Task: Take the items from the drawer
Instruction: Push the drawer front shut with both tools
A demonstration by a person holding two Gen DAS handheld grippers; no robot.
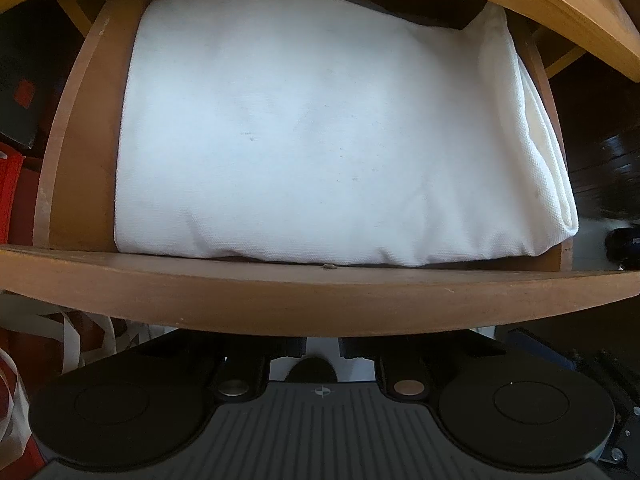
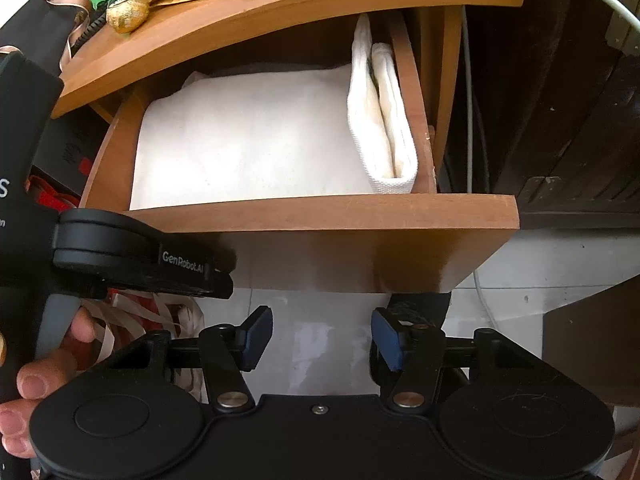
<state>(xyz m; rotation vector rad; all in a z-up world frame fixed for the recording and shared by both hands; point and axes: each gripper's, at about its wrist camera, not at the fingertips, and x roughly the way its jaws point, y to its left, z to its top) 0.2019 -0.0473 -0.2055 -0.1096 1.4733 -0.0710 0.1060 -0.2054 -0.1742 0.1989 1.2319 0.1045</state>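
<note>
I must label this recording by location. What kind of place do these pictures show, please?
Probably a room in a home. A wooden drawer stands open under a tabletop, holding folded white cloth. Gold-wrapped sweets and ribbon lie on top, and a dark wooden door stands alongside.

Wooden drawer (image 2: 320, 216) pulled open; big white folded cloth (image 1: 312, 128) lies flat inside, filling it, second folded white cloth (image 2: 384, 120) upright along right wall

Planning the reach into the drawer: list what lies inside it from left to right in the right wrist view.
Left drawer wall → large folded white cloth → narrow folded white cloth standing on edge → right drawer wall.
</note>
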